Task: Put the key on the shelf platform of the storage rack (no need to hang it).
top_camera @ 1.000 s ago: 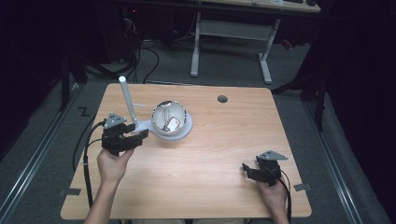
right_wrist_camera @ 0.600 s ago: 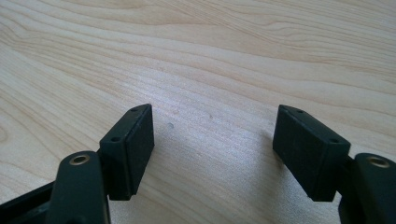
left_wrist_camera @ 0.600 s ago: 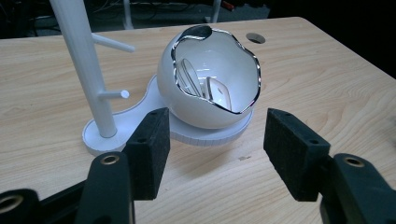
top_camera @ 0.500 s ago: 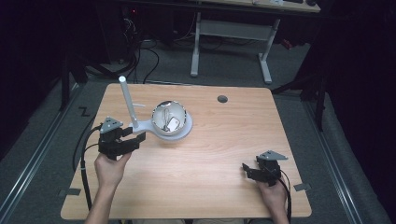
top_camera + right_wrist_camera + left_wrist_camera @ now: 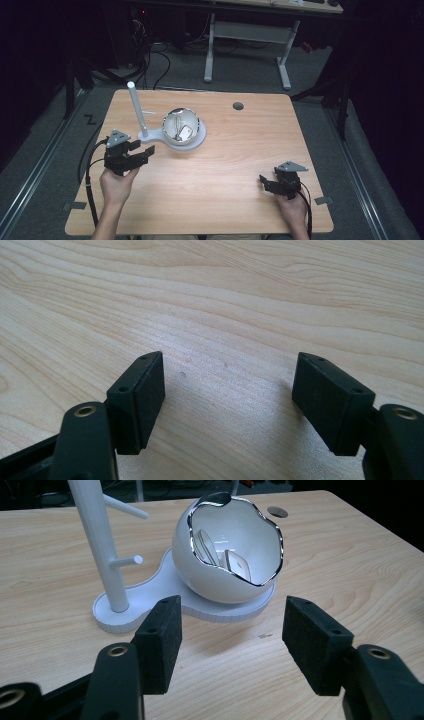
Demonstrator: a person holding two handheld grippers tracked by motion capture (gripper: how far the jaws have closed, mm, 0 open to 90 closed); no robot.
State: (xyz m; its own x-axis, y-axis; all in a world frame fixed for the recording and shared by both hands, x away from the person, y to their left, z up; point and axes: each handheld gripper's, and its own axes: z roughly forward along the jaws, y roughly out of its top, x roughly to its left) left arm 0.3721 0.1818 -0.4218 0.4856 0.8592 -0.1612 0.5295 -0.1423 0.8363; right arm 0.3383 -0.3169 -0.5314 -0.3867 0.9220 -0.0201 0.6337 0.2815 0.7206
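With your left gripper [image 5: 227, 645] spread empty before the bowl [image 5: 227, 555], approach level, straddling its rim.

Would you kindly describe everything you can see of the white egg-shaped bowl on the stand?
The egg-shaped bowl is glossy white, like glazed ceramic, with a jagged broken-shell rim edged in shiny silver. It sits tilted on the round end of a flat white base, its opening facing the left tool, whose open jaws stand short of it. Inside lie small pale items, hard to identify. A white post with pegs rises beside it.

Bright table, dark surroundings, soft focus
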